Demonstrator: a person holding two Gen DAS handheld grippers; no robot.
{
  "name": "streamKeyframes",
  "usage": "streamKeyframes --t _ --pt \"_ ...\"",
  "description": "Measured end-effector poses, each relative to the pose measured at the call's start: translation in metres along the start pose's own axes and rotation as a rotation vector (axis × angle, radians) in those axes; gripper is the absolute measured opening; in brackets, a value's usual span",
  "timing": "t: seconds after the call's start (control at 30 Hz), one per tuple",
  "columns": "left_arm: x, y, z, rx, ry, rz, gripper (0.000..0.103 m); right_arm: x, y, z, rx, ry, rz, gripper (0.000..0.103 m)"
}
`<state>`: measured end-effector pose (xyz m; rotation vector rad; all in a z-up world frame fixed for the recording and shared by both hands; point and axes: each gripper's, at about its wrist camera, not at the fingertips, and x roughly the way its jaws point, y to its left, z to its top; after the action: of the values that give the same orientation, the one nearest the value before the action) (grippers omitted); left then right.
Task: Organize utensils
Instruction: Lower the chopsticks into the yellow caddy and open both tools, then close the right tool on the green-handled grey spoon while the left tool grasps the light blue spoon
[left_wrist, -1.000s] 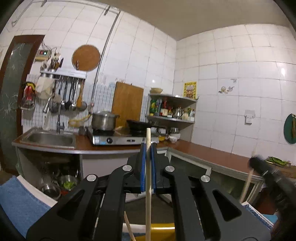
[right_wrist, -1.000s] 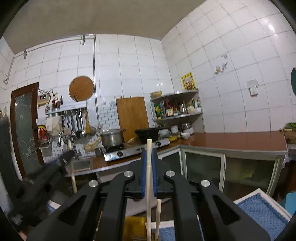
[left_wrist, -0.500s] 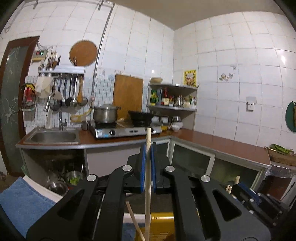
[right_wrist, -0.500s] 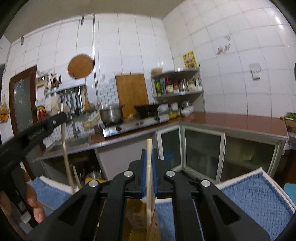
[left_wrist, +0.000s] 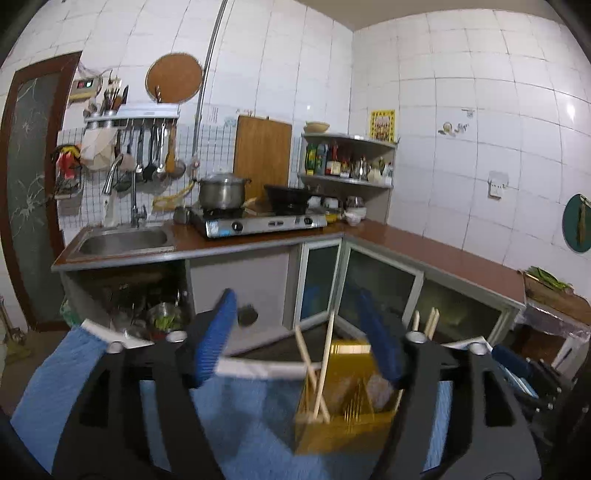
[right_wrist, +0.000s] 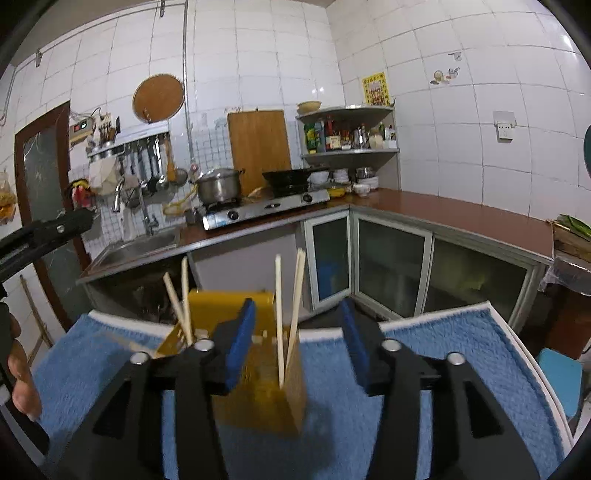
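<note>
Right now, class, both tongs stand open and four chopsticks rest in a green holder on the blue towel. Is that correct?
One detail is wrong: the holder is yellow, not green, as the right wrist view shows. Both tongs, left and right, stand open, having just opened, and four chopsticks rest in it on the blue towel.

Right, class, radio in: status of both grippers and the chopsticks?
Left gripper open, jaws just opened, empty. Right gripper open, just opened, empty. Chopsticks standing in yellow holder on blue towel. Nothing in the way.
</note>
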<state>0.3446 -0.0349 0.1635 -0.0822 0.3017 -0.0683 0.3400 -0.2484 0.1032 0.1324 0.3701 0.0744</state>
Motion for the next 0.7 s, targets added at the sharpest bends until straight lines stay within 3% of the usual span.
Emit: streamKeyframes --t 0.23,0.57,0.7 --pt "-0.051 0.01 -0.048 0.034 0.099 -0.004 0.098 -0.047 -0.009 -0.044 0.002 0.09 0.022 0.055" --pt "-0.065 0.022 -0.138 -0.003 0.307 -0.018 0.098 -0.082 -0.022 -0.121 0.024 0.193 0.018 0.055" --pt "-0.066 0.022 -0.163 0.02 0.348 0.013 0.098 -0.09 -0.026 -0.144 0.031 0.216 0.007 0.055"
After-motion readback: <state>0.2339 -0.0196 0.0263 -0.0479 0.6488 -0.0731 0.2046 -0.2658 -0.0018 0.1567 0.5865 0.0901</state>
